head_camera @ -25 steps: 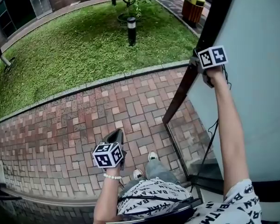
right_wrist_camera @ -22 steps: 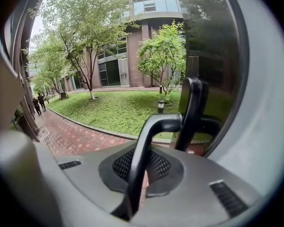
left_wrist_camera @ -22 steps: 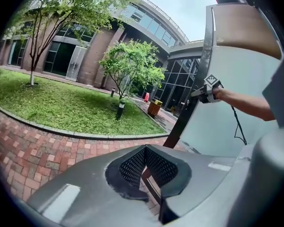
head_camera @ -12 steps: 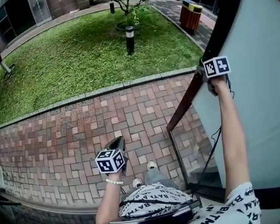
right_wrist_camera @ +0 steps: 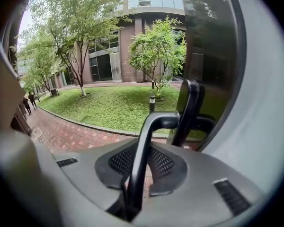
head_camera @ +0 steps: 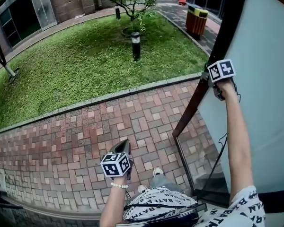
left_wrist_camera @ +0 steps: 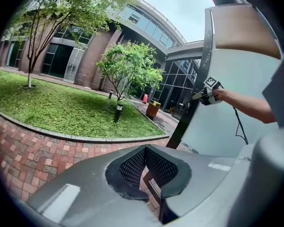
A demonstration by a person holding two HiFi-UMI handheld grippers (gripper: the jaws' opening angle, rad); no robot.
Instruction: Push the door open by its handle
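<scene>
The right gripper [head_camera: 207, 77] is at the dark front edge of the door [head_camera: 260, 89], raised to the height of my outstretched arm. In the right gripper view, the door handle [right_wrist_camera: 149, 141], a black bent bar, stands upright between the two mesh pads [right_wrist_camera: 120, 161]. The jaws are opening, so the pads are loosening off the bar while it stays between them.

The door is a pale panel on my right. It stands swung outward over the brick paving [head_camera: 85, 131], with its lower corner above the bricks near my feet.

The left gripper [head_camera: 122, 145] hangs low in front of me, above the paving and well apart from the door. Its jaws are together at the tips and hold nothing.

A lawn [head_camera: 85, 60] lies beyond the paving.
</scene>
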